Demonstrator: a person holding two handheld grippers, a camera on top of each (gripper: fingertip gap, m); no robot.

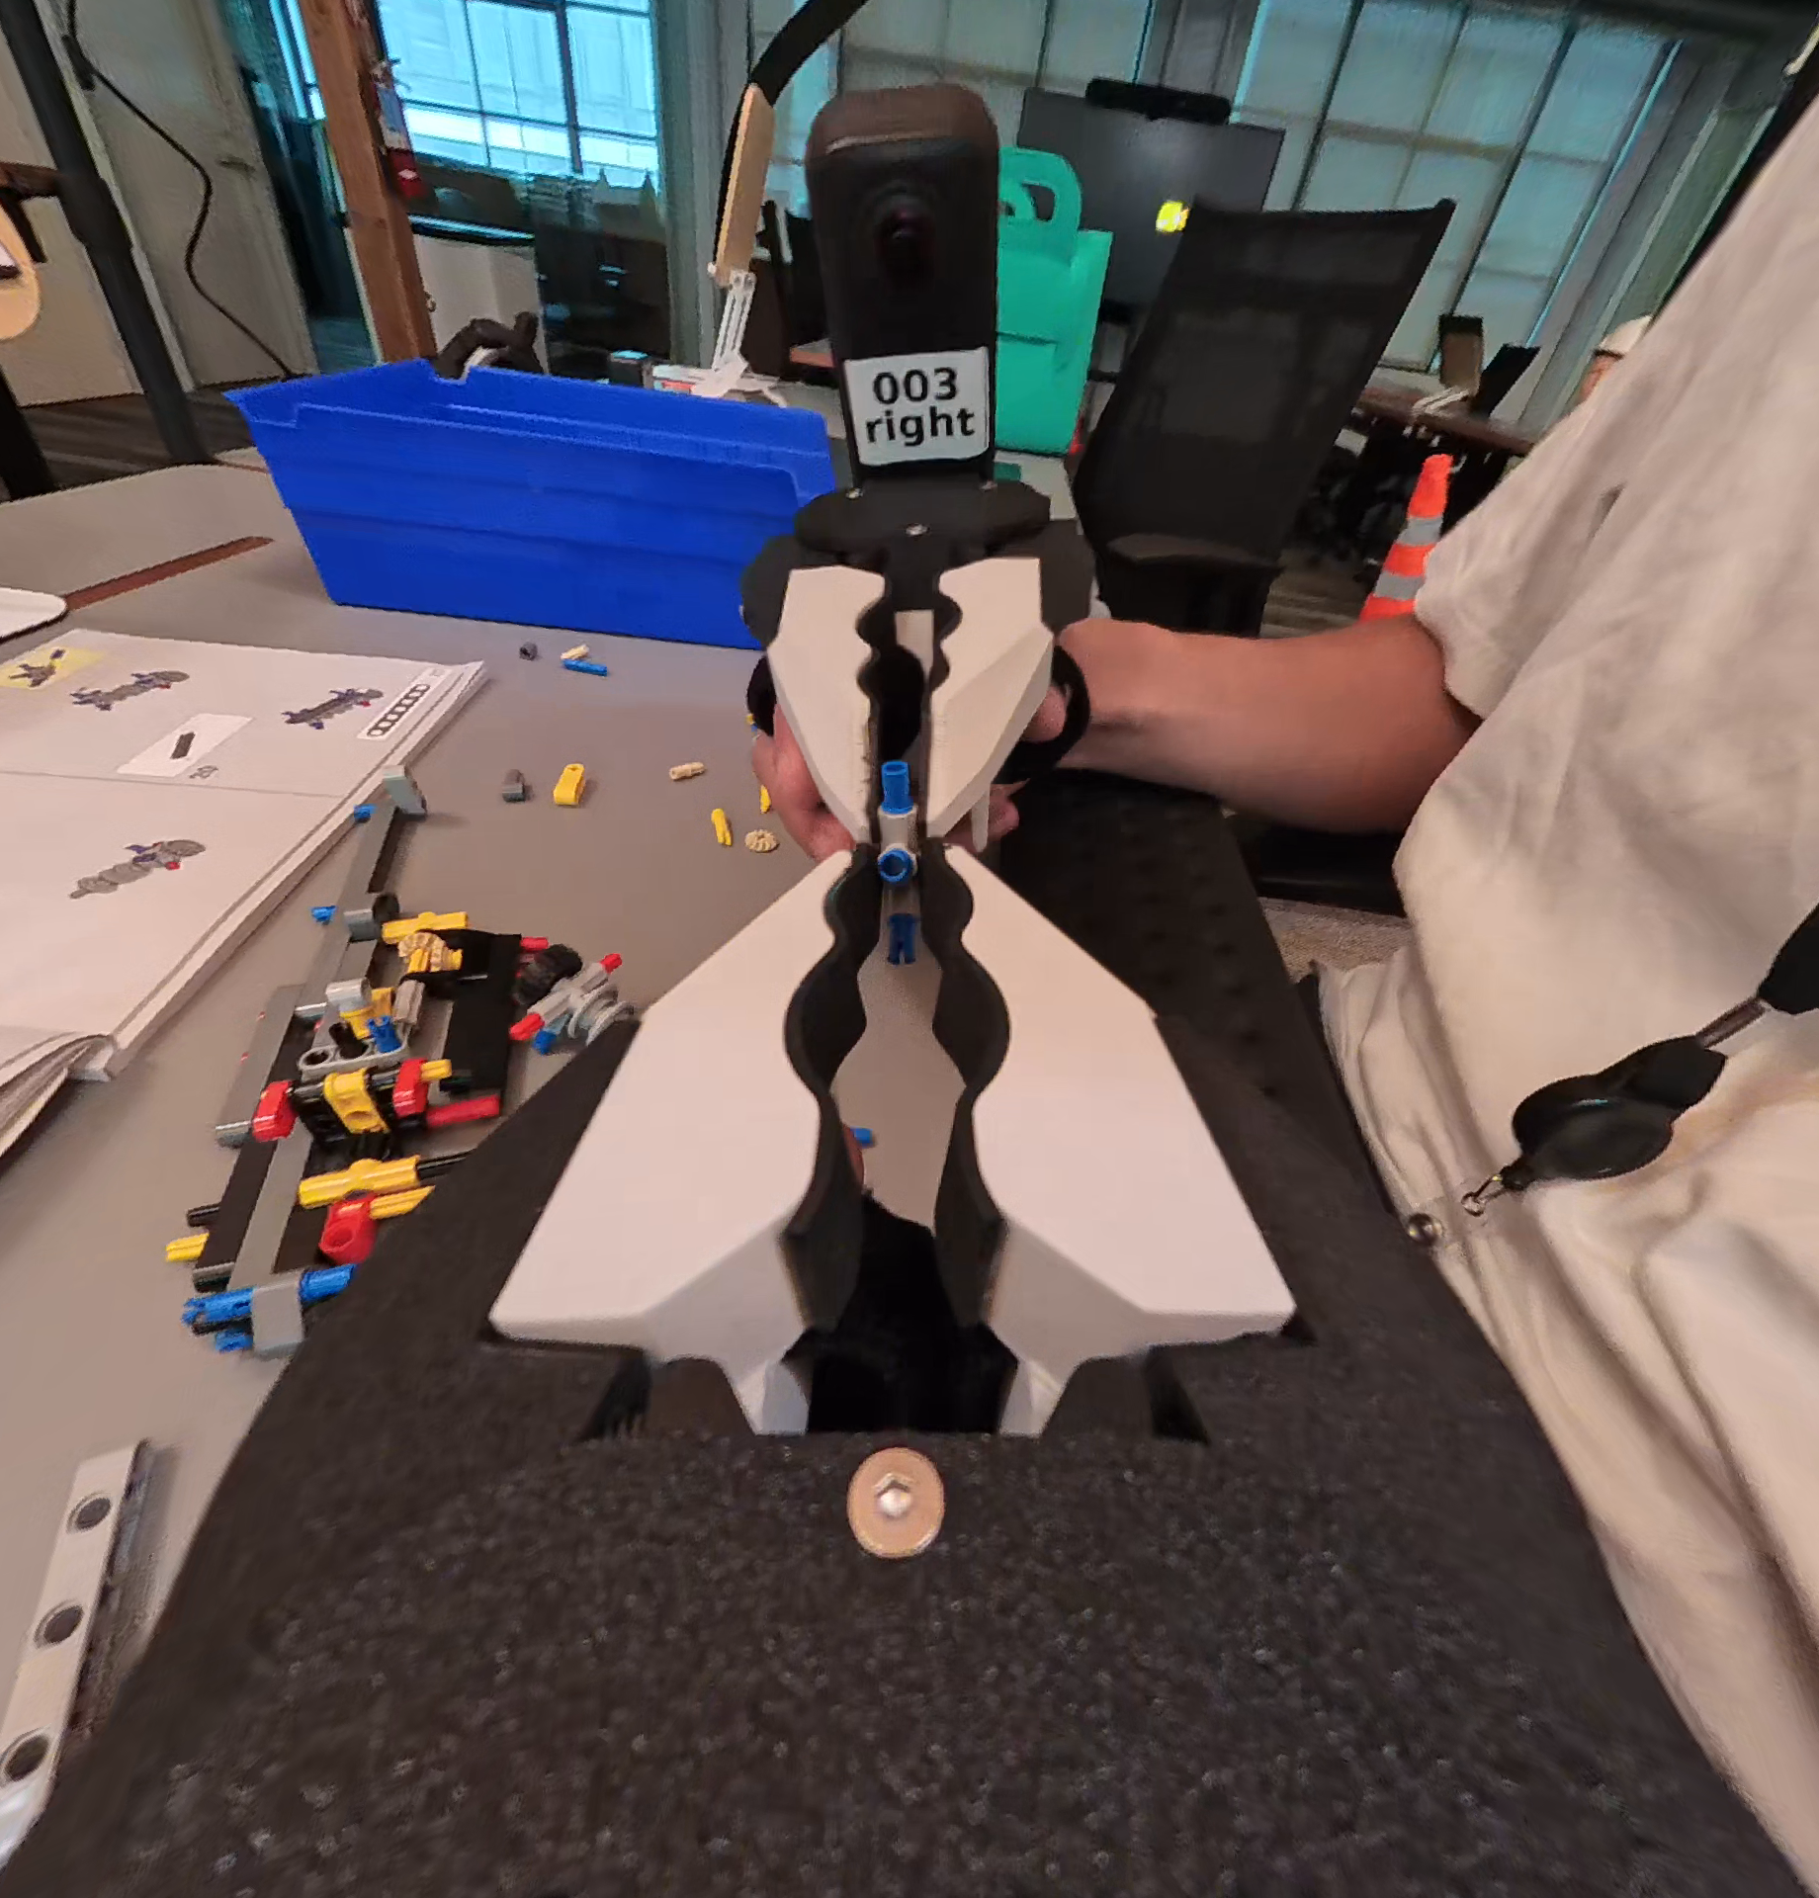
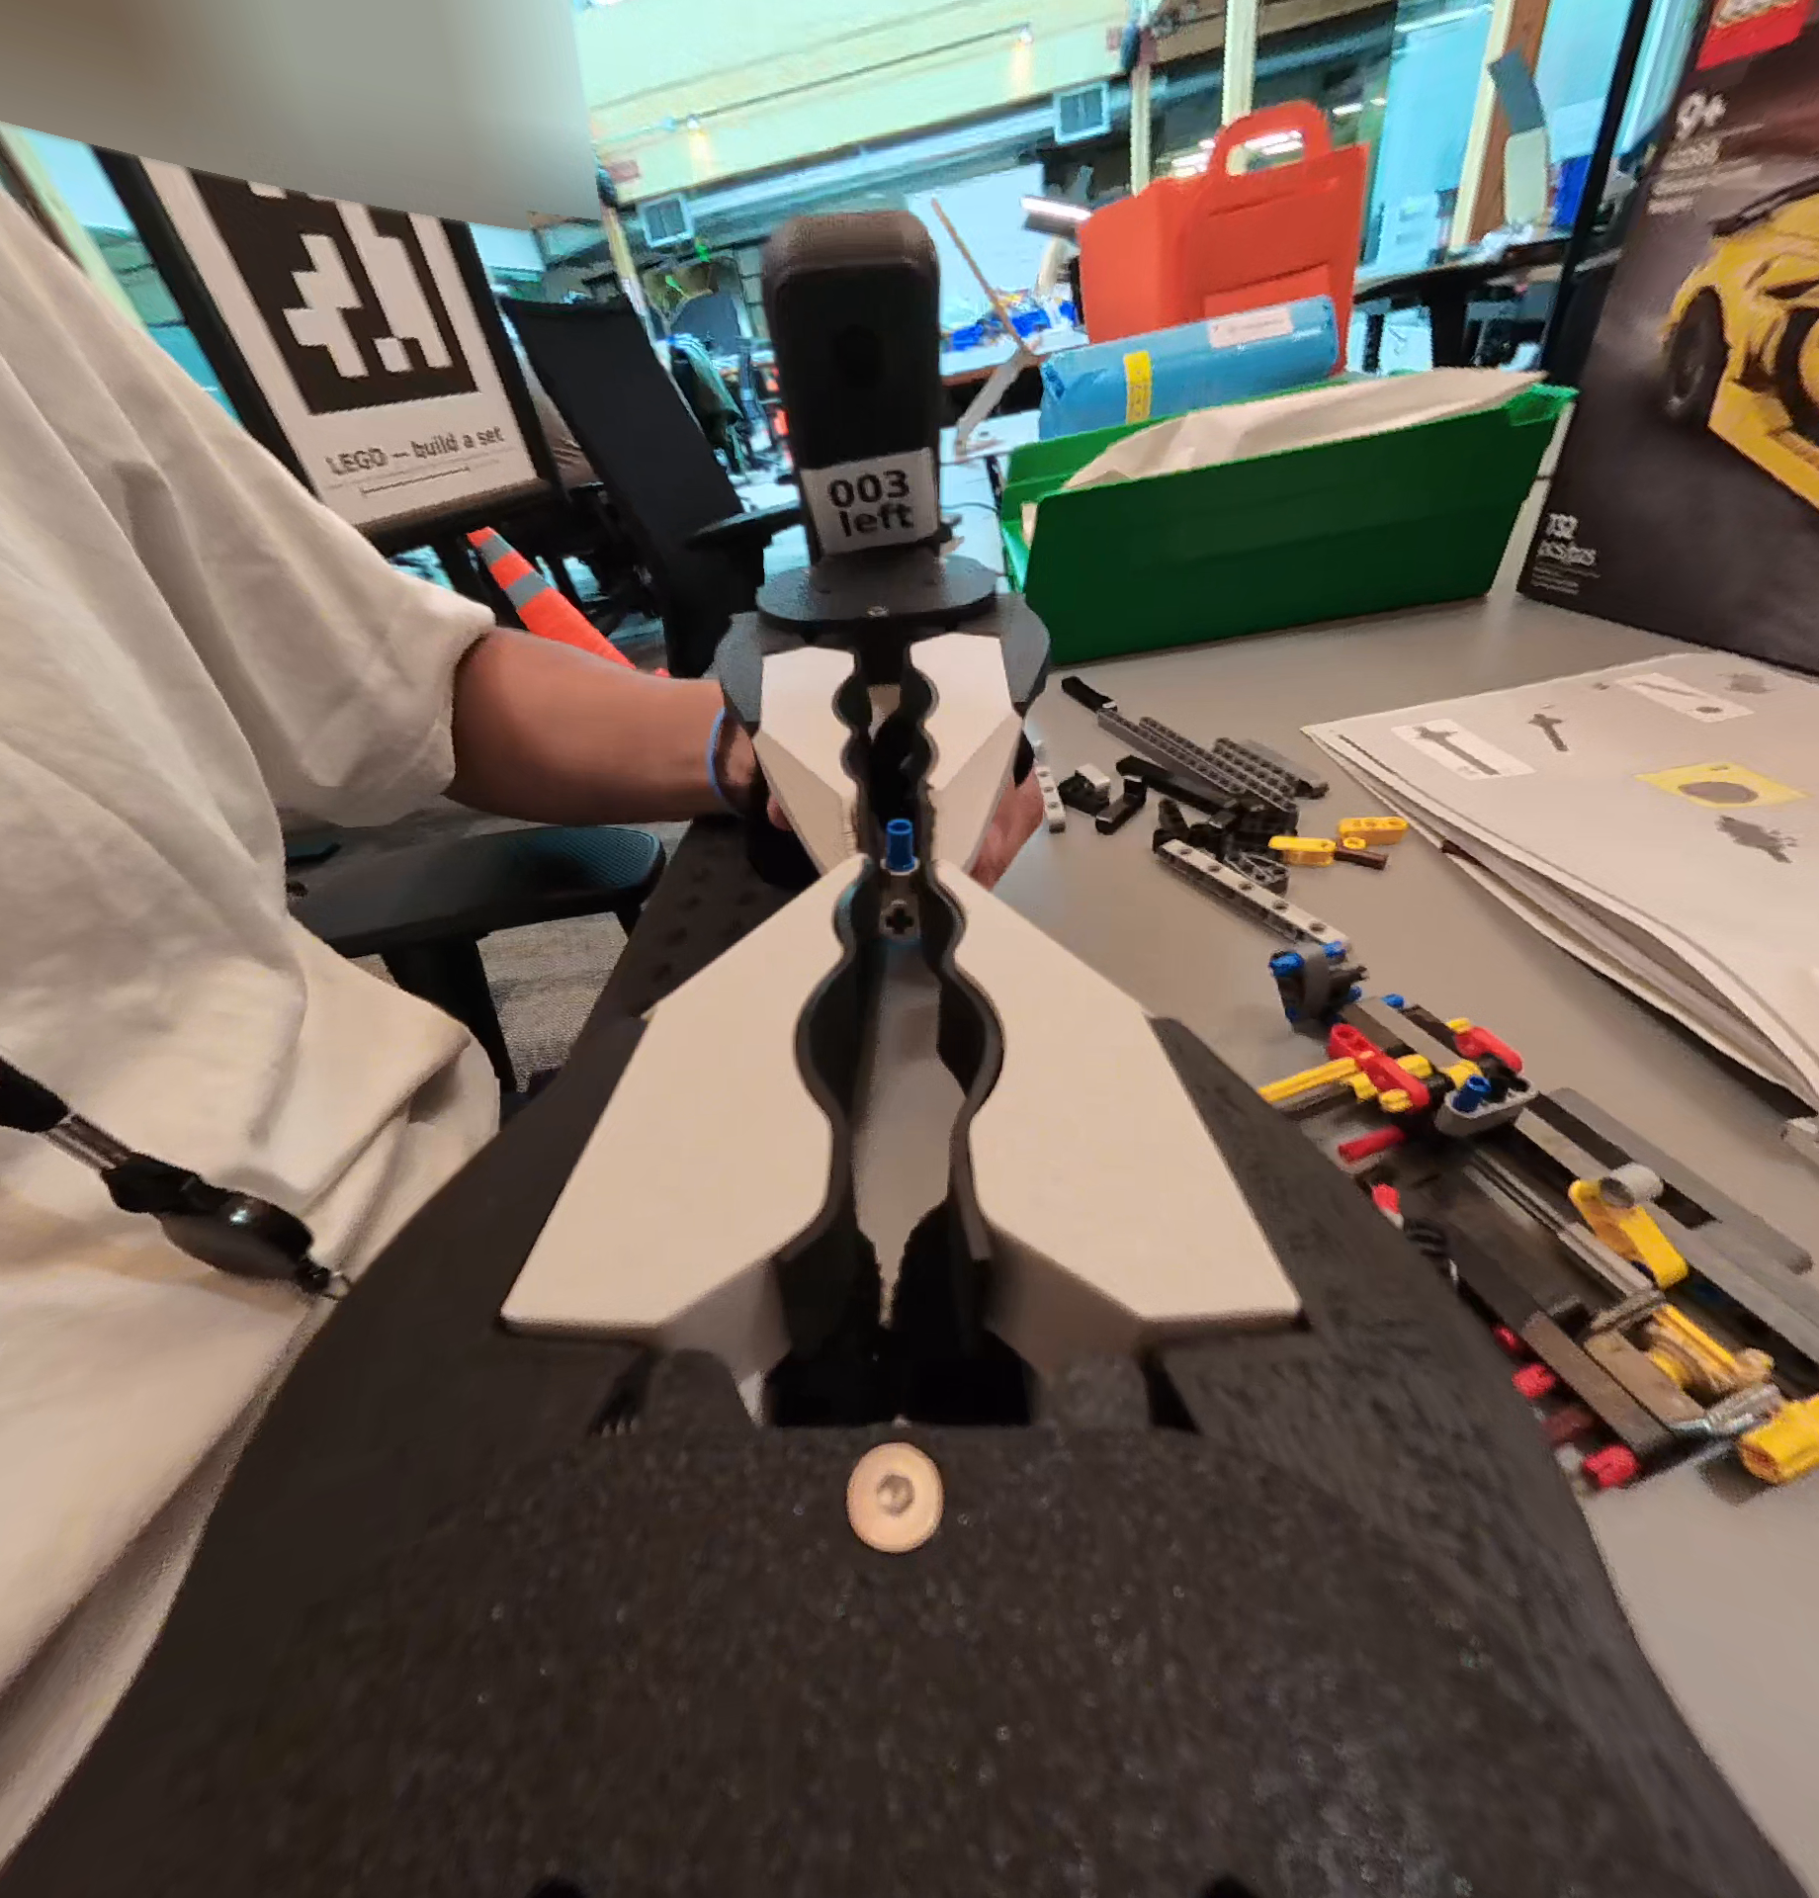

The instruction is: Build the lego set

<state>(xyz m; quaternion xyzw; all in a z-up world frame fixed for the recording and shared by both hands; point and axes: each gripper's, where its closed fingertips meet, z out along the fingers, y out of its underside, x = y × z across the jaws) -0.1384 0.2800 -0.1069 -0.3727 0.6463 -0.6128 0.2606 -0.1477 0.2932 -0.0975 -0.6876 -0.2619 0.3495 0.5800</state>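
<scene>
1. Nearest in the left wrist view, the left gripper (image 1: 897,873) has its two white fingers drawn together at the tips, clamped on a small grey connector (image 1: 895,827) with blue pins pushed through it.
2. In the right wrist view, the right gripper (image 2: 897,891) meets it tip to tip in mid-air above the table edge, its fingers closed on the same small piece; a blue pin (image 2: 896,842) sticks out just past the tips.
3. On the grey table (image 1: 597,719), left of the left gripper, lies the half-built chassis (image 1: 361,1109), a long black and grey frame with yellow, red and blue parts.
4. Beside it lies an open instruction booklet (image 1: 145,822).
5. Loose small pieces (image 1: 569,785) are scattered on the table past the chassis.
6. Farther back, a blue bin (image 1: 536,514) stands on the table; its contents cannot be seen.
7. In the right wrist view, a green bin (image 2: 1275,534) at the far side holds white paper (image 2: 1296,416).
8. At far right stands the dark set box (image 2: 1707,411) showing a yellow car.
</scene>
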